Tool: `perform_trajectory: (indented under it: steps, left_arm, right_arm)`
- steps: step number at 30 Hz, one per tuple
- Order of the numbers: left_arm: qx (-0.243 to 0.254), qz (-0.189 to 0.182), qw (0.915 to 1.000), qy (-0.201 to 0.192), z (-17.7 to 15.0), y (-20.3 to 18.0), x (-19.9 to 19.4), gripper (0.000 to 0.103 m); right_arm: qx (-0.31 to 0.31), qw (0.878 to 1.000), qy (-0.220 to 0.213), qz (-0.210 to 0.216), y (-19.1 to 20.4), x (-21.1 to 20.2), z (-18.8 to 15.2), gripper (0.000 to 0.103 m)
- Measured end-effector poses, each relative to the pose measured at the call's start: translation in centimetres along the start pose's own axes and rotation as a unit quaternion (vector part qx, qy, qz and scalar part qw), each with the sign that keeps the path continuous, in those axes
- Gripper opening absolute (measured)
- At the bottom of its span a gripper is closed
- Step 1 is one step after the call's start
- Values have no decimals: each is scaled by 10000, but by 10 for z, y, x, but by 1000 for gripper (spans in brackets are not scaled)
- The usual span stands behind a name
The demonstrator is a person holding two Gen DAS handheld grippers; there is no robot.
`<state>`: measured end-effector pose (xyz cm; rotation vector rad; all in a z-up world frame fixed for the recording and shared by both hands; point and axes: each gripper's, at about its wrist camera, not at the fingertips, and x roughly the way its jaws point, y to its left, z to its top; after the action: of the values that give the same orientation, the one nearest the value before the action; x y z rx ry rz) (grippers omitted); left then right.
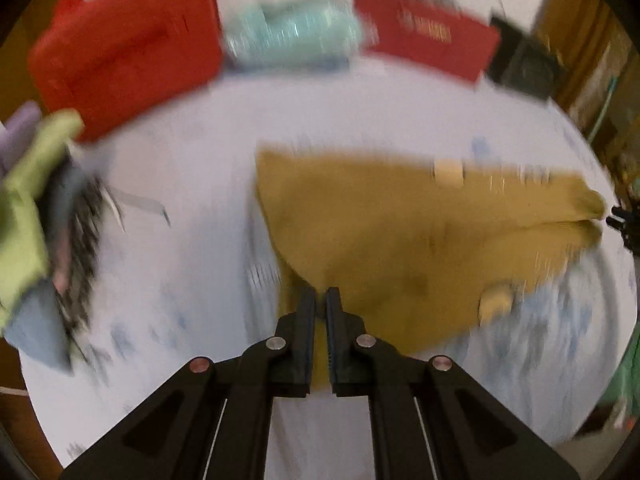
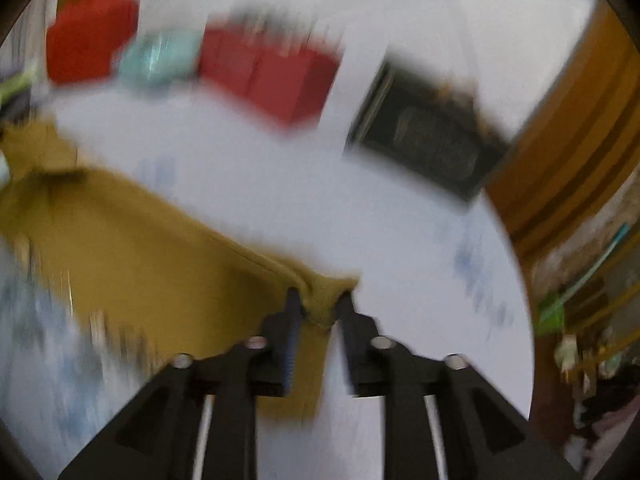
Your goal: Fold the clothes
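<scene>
A mustard-yellow garment (image 1: 420, 232) is stretched above a white table with a faint blue print (image 1: 192, 264). My left gripper (image 1: 321, 300) is shut on the garment's near left edge. The right wrist view shows the same garment (image 2: 152, 256) running off to the left. My right gripper (image 2: 320, 304) is shut on its bunched corner, with the cloth pinched between the fingertips. The other gripper's tip shows at the far right edge of the left wrist view (image 1: 624, 224). Both views are motion-blurred.
A pile of other clothes, green, grey and blue (image 1: 36, 232), lies at the table's left edge. At the back stand a red case (image 1: 124, 44), a pale teal bundle (image 1: 292, 32), a red bag (image 1: 428, 40) and a black box (image 2: 432, 136).
</scene>
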<state>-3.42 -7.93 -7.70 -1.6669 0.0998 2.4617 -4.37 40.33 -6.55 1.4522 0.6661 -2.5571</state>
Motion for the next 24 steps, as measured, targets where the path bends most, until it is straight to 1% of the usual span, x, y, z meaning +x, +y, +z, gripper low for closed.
perform_trajectory:
  steps: [1, 3, 4, 5, 6, 7, 8, 10, 13, 16, 19, 24]
  left_arm:
    - [-33, 8, 10000, 50, -3, 1, 2, 7]
    - [-111, 29, 9999, 121, -6, 2, 4, 8]
    - [-151, 39, 9998, 156, -8, 3, 6, 10]
    - [-190, 50, 9996, 191, -10, 4, 7, 14]
    - [-236, 98, 9996, 111, -7, 5, 5, 18]
    - [-266, 113, 9996, 49, -6, 5, 4, 21]
    - [-322, 135, 9994, -33, -1, 5, 3, 26]
    - [-394, 213, 9990, -92, 6, 4, 5, 27]
    - [-511, 233, 9983, -146, 17, 5, 10, 27]
    - [-595, 185, 9979, -200, 23, 10, 14, 28]
    - [-707, 189, 9971, -216, 28, 18, 18, 32]
    - [-775, 231, 9964, -253, 50, 28, 29, 33]
  right_arm:
    - [57, 9994, 329, 39, -1, 9, -15, 31]
    - [535, 9967, 583, 191, -12, 13, -34, 31]
    - [864, 9941, 601, 276, -20, 11, -40, 31]
    - [1211, 9903, 576, 377, -29, 8, -42, 31]
    - [1556, 9852, 544, 480, -38, 5, -44, 31]
    - [1800, 9808, 523, 541, -44, 2, -44, 31]
    - [2037, 9757, 524, 613, -50, 3, -42, 31]
    - [2422, 9658, 531, 758, -56, 5, -39, 32]
    - [2756, 9553, 524, 938, -53, 14, -34, 32]
    - [2877, 9498, 618, 1061, -47, 25, -31, 33]
    - [2941, 9474, 669, 1070, -46, 32, -29, 33]
    - [3001, 9454, 672, 1083, -50, 43, -19, 36]
